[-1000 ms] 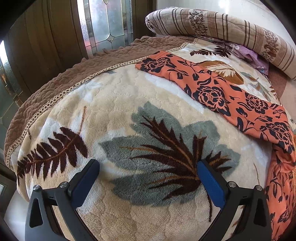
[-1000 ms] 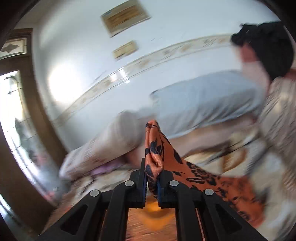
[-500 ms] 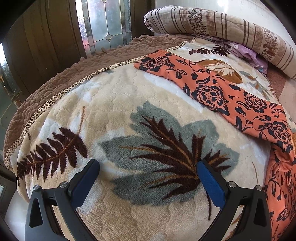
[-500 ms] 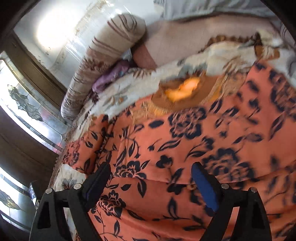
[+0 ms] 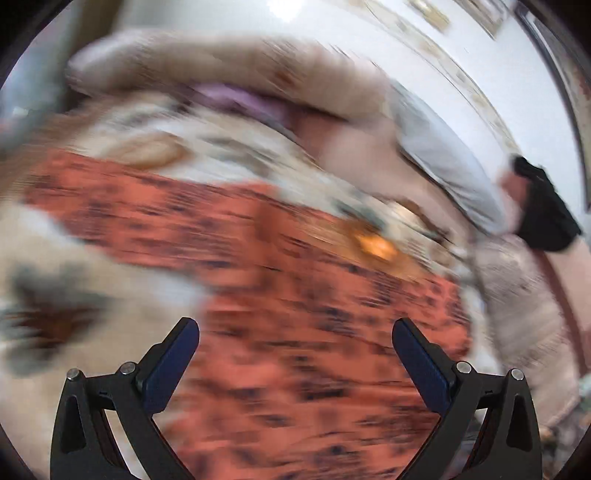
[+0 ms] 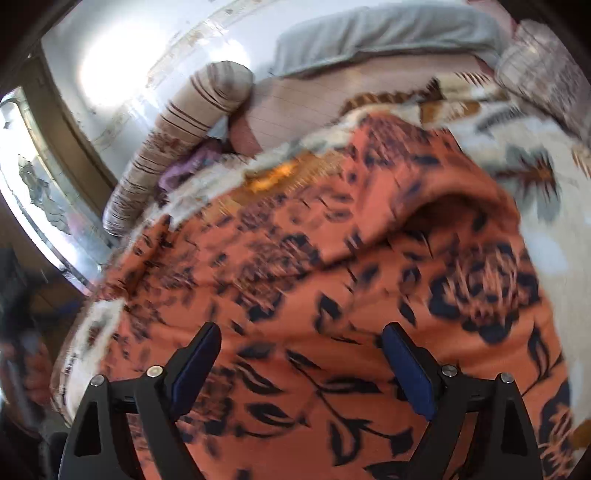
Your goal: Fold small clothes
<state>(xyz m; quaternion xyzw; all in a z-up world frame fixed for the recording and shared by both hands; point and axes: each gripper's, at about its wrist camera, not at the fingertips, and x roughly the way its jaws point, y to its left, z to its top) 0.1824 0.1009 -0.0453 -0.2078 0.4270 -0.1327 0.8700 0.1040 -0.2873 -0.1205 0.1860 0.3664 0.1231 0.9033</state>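
We see the orange, black-flowered cloth garment (image 6: 332,295) lying spread on the cream leaf-patterned plush blanket (image 6: 524,122). Above the garment, our left claw (image 5: 295,354) and right claw (image 6: 301,354) both gape wide, holding nothing. Left view badly blurred.

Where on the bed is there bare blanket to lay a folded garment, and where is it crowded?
Bare blanket lies right of the orange floral garment, up to the grey pillow. A blurred patch of blanket also shows left of the garment in the left view. It is crowded near the striped bolster and purple cloth.
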